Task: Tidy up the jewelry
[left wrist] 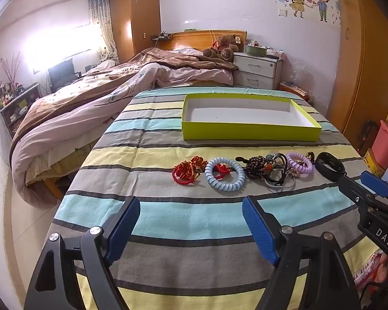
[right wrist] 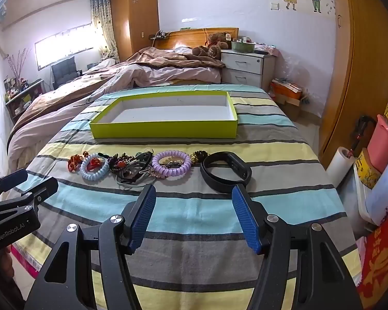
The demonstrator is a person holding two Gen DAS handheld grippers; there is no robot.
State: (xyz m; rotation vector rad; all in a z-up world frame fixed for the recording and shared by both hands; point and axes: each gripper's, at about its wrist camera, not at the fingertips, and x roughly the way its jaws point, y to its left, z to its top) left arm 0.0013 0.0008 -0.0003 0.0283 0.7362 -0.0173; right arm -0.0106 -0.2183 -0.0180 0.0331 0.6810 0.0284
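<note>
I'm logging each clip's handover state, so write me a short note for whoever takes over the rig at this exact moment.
Left gripper: open, empty, over the striped cloth.
Right gripper: open, empty, just short of the black band.
Things: yellow-green box at the far end, nothing visible in it. In a row in front of it: red hair ties, blue coil bracelet, bead and cord tangle, purple coil bracelet, the black band.
Done: nothing moved into the box.
Left: every piece, likely starting with the black band.

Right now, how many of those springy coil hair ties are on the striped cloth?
2. A light blue coil lies near the left end of the row, around a small red piece; a purple coil lies right of the tangled middle pile. Others could be buried in that tangle.
</note>
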